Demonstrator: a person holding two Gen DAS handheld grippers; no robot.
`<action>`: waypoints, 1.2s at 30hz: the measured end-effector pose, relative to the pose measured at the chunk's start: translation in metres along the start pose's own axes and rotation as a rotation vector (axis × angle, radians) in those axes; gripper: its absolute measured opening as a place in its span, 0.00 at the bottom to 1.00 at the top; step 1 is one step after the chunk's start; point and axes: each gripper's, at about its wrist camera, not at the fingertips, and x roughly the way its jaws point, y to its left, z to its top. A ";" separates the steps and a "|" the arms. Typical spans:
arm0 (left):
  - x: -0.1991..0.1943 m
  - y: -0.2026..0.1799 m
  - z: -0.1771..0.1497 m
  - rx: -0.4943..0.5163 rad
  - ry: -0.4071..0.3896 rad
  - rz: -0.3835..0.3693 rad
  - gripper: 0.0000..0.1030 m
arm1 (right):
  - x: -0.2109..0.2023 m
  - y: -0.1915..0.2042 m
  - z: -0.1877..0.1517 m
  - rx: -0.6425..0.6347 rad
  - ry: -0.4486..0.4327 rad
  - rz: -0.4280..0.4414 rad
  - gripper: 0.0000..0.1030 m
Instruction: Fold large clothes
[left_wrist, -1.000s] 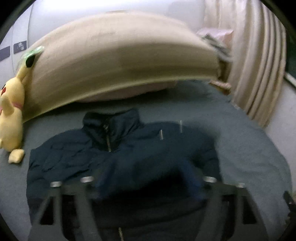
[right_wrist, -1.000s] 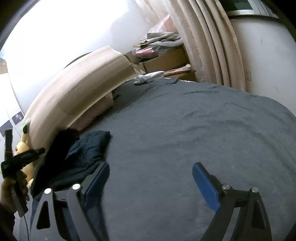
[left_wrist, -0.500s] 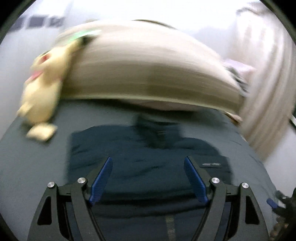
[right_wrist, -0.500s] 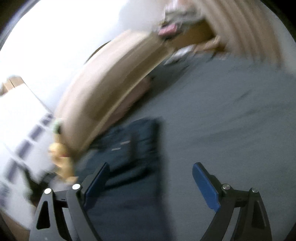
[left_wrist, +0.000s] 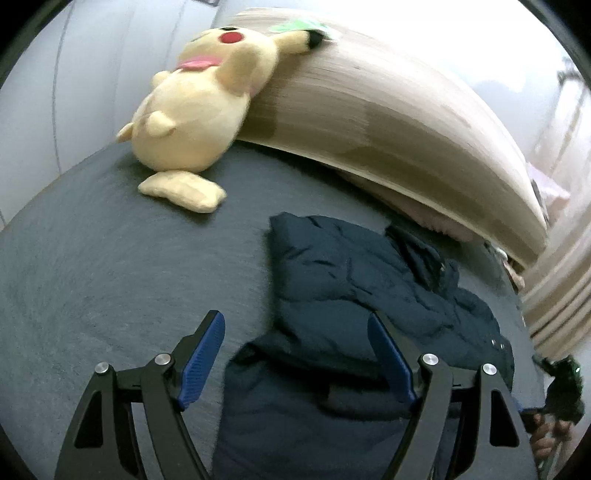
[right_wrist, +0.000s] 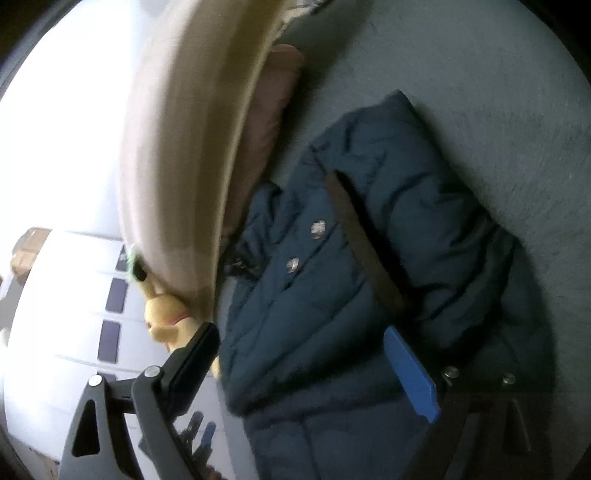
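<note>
A dark navy padded jacket (left_wrist: 351, 295) lies on the grey bed (left_wrist: 110, 277), with its sleeves folded in across the front. My left gripper (left_wrist: 295, 336) is open above the jacket's left edge, and nothing is between its blue pads. In the right wrist view the same jacket (right_wrist: 369, 240) fills the middle, showing two metal snaps and a dark strip along one fold. My right gripper (right_wrist: 306, 354) is open over the jacket's lower part, holding nothing. The other gripper with a hand shows at the right edge (left_wrist: 554, 413) of the left wrist view.
A yellow plush toy (left_wrist: 199, 114) leans on the beige headboard (left_wrist: 388, 122) at the bed's upper left. A pinkish pillow (right_wrist: 273, 110) sits under the headboard beside the jacket's collar. Curtains (left_wrist: 554, 295) hang on the right. Bare grey bedding lies left of the jacket.
Both grippers swung and rolled toward the jacket and sank closer. The left view shifted left, bringing the plush toy in. The right view now faces the jacket instead of bare bedding. Jaws stayed open.
</note>
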 end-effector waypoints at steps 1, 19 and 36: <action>0.000 0.006 0.000 -0.019 -0.002 0.002 0.78 | 0.004 -0.001 0.000 0.005 -0.002 -0.007 0.90; -0.026 0.023 0.005 -0.054 -0.049 0.019 0.78 | -0.045 0.091 -0.026 -0.369 -0.140 -0.160 0.06; 0.037 -0.094 -0.013 0.201 0.002 0.027 0.78 | -0.026 0.009 -0.015 -0.118 -0.071 0.003 1.00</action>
